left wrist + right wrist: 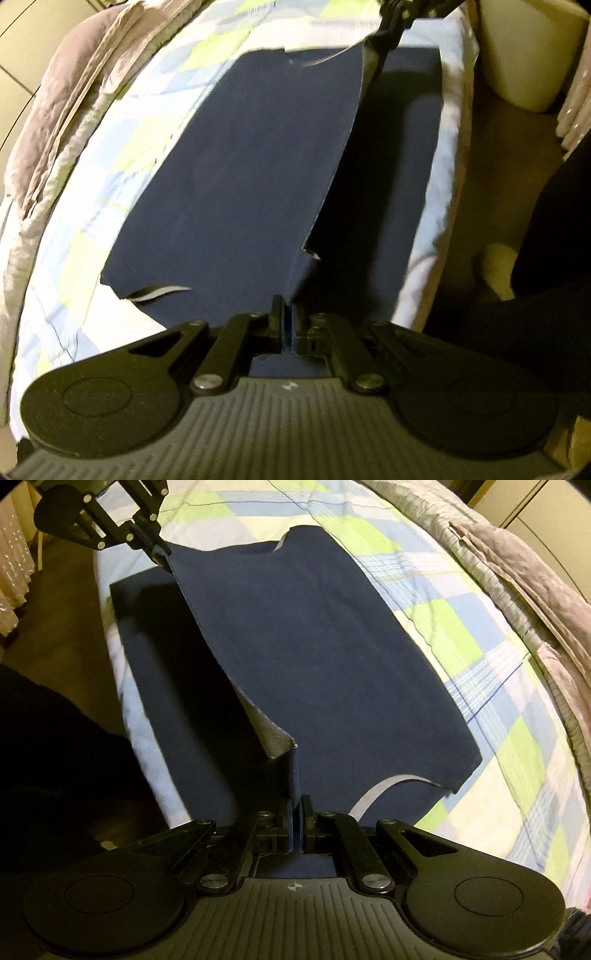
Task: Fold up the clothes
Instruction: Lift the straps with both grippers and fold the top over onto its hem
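Both grippers, left and right, clamp the soft, limp navy shirt's edge, lifted toward 12 o'clock over the checked bedspread.

Raised flap of navy garment hides the layer beneath, in deep shadow. Bed cut off by frame edges. Left view motion-blurred; dark shape unidentifiable.

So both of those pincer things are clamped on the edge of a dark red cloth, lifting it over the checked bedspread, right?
Nearly: the cloth is navy blue, not dark red, as both wrist views show. The left gripper and right gripper are each shut on an edge of the navy garment, lifting it over the checked bedspread.
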Demonstrator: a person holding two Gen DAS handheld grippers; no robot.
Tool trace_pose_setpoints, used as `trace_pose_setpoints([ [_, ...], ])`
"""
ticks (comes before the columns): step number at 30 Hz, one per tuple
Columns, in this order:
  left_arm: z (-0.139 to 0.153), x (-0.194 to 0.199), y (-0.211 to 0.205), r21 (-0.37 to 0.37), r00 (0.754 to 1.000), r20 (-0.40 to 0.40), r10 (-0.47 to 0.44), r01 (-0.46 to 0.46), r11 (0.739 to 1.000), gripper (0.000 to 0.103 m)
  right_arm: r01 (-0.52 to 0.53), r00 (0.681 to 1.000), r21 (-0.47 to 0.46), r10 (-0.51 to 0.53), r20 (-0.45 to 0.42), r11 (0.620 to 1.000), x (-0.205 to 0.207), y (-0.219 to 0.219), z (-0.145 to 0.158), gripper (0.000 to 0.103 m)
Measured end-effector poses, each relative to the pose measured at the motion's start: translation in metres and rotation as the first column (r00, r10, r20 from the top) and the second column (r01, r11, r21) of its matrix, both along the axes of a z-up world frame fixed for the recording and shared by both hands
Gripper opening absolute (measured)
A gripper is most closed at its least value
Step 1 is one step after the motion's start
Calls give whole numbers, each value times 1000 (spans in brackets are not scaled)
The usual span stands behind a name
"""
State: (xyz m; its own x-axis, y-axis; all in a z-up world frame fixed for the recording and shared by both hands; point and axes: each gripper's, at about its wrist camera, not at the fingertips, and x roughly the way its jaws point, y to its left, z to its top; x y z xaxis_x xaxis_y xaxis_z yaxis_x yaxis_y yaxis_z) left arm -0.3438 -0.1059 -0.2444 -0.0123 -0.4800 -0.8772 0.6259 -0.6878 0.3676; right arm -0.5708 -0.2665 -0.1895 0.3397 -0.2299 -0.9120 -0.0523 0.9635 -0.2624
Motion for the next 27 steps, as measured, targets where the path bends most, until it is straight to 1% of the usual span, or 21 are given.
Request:
trace_pose_setpoints([
  [4, -24, -13, 3, -2, 998, 67, -12, 12, 1000, 1, -7, 1000, -39, 8, 26, 999, -12, 16, -15, 1],
  [6, -33, -16, 3, 1, 996, 83, -16, 16, 1000, 1, -2, 999, -48, 3, 32, 999, -13, 17, -24, 1],
  [11, -45, -18, 7, -5, 995, 93, -34, 34, 999, 1, 17, 999, -55, -14, 48, 998, -16, 19, -44, 1],
  [14, -48, -19, 11, -11, 995, 96, -40, 41, 999, 0, 13, 999, -62, -10, 43, 998, -18, 23, -53, 1],
  [20, -53, -22, 21, -23, 994, 102, -50, 53, 998, 0, -30, 999, -112, 33, 25, 993, -19, 35, -60, 1],
  [24, -56, -23, 26, -29, 994, 101, -52, 55, 998, 0, -29, 1000, -113, 30, 10, 993, -20, 36, -65, 1],
  [27, -57, -22, 29, -29, 994, 96, -49, 52, 998, 0, -36, 999, -126, 37, 6, 991, -23, 40, -63, 1],
])
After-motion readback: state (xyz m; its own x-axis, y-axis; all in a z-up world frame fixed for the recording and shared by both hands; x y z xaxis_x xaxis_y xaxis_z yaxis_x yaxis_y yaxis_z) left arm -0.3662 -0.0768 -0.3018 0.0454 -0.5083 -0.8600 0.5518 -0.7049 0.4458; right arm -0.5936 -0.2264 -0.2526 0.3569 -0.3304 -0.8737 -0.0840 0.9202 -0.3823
